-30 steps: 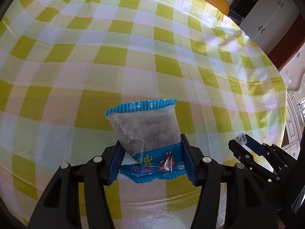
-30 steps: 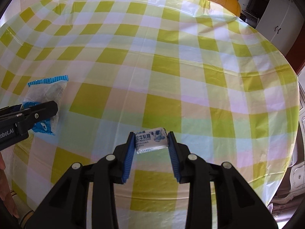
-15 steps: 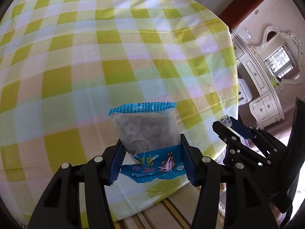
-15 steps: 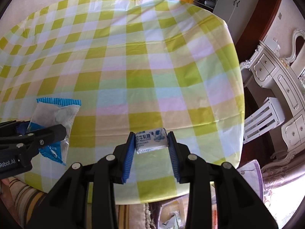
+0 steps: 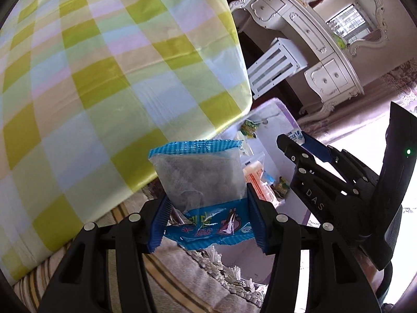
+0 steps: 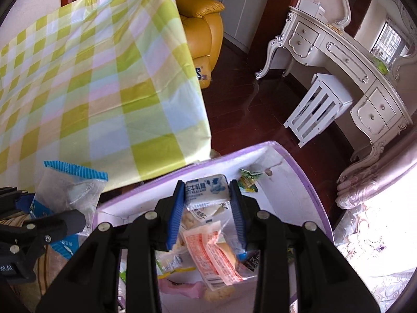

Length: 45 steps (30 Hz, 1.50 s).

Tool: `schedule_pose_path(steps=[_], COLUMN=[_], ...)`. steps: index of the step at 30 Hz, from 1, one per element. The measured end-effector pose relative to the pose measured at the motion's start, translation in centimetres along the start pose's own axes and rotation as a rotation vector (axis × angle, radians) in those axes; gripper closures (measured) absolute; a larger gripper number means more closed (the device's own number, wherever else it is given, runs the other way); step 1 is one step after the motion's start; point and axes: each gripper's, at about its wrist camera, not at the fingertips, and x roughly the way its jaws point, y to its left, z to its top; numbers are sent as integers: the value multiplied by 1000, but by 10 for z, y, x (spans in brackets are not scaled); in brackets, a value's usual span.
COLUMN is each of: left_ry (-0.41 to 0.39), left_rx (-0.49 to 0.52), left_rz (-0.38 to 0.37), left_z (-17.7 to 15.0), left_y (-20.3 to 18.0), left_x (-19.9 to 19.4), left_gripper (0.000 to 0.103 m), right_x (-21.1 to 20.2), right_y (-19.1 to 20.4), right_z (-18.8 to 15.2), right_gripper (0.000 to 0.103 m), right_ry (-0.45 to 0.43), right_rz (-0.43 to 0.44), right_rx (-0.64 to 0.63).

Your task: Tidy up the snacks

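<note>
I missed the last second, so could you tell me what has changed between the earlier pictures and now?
Both grippers swung off the checked table toward its edge; the right gripper now hangs over the purple box of snacks, the left gripper beside it. Nothing was released: the left still clamps the blue bag, the right the small white packet.

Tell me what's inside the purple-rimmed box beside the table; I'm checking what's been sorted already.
Inside the purple-rimmed box lie a red-and-white printed packet, a green wrapper and other pale packets. The right claw and its small white snack cover much of the pile.
</note>
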Motion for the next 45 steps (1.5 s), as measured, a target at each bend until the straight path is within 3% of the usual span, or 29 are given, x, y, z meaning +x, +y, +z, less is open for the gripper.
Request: schedule_pose_path(steps=[7, 14, 15, 17, 18, 22, 28, 35, 45], left_ry=[110, 158, 154, 133, 118, 92, -8, -100, -101], left_rx=[41, 104, 111, 99, 88, 18, 9, 20, -3], left_rz=[6, -17, -16, -28, -42, -76, -61, 31, 31], left_z=[-11, -25, -26, -29, -32, -53, -86, -108, -107], left_y=[-26, -53, -54, -54, -52, -45, -37, -42, -41], left_x=[28, 38, 37, 30, 25, -1, -36, -53, -48], left_gripper=[51, 50, 49, 38, 27, 12, 10, 10, 6], right_x=[12, 12, 11, 6, 3, -13, -42, -74, -80], right_y=[-35, -52, -51, -51, -50, -47, -44, -44, -53], right_z=[-31, -48, -49, -51, -52, -58, -69, -86, -96], right_gripper=[68, 68, 65, 47, 40, 35, 35, 35, 35], right_ry=[46, 64, 64, 54, 47, 39, 34, 31, 29], right_rz=[-36, -58, -66, -75, -83, -81, -82, -85, -88], right_rx=[59, 89, 88, 87, 84, 98, 113, 118, 136])
